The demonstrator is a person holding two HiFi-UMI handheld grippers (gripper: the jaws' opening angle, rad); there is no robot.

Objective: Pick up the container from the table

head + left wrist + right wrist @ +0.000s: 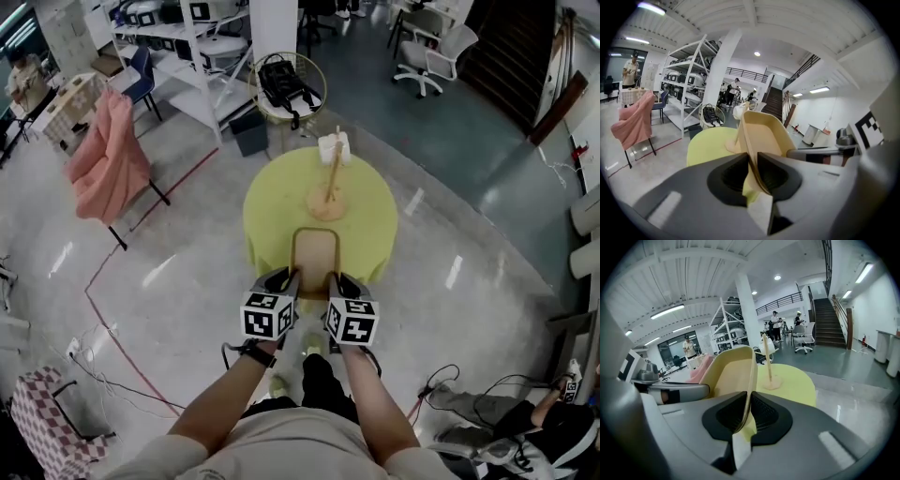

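A beige open container [315, 249] hangs over the near edge of the round yellow table [367, 225], held from both sides. My left gripper [287, 282] is shut on its left wall, and my right gripper [336, 281] is shut on its right wall. In the left gripper view the container [762, 134] rises from between the closed jaws of that gripper [753, 171]. The right gripper view shows the container [730, 372] pinched by its thin wall in that gripper [746, 411]. Whether its bottom touches the table is hidden.
A wooden stand [328, 195] with a white object [334, 147] on top sits at the table's middle. Behind it stands a round wire table with a black bag [284, 82]. A chair with pink cloth [103, 156] is at the left, and white shelving [202, 47] beyond.
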